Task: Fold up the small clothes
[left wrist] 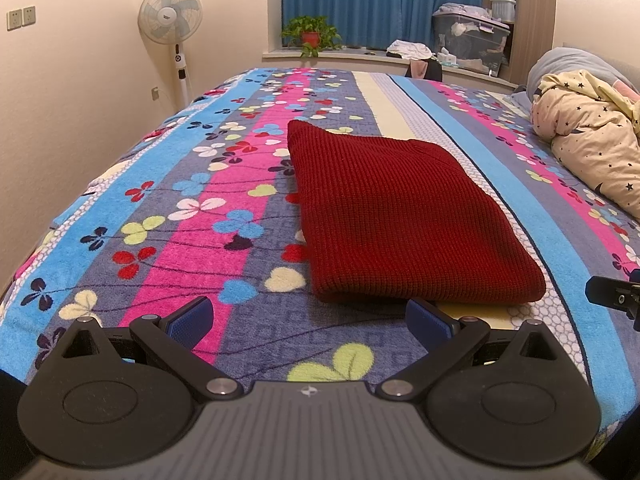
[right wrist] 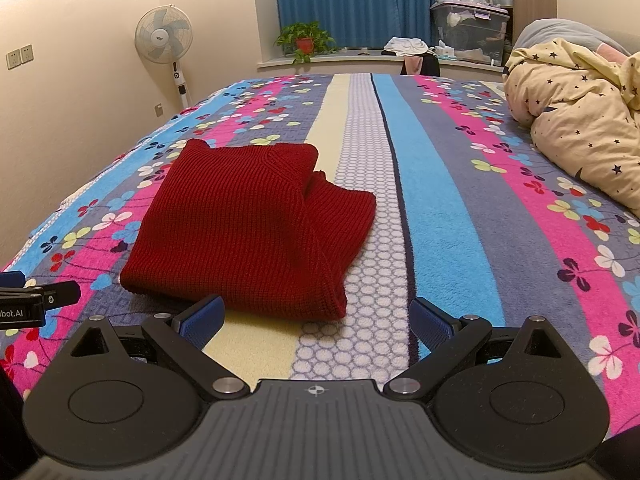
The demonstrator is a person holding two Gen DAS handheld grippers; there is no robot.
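Observation:
A dark red knitted garment (left wrist: 404,216) lies folded into a compact rectangle on the striped flowered bedspread (left wrist: 208,208). In the right wrist view the garment (right wrist: 248,232) shows a layered fold on its right side. My left gripper (left wrist: 310,318) is open and empty, just short of the garment's near edge. My right gripper (right wrist: 318,318) is open and empty, also just before the near edge, toward its right corner. The right gripper's tip shows at the left wrist view's right edge (left wrist: 612,294); the left gripper's tip shows at the right wrist view's left edge (right wrist: 44,294).
A cream star-print quilt (right wrist: 576,120) is bunched on the bed's right side. A standing fan (left wrist: 170,16) is by the left wall. A potted plant (left wrist: 310,34), loose clothes and a storage bin (left wrist: 470,38) sit on the window ledge beyond the bed.

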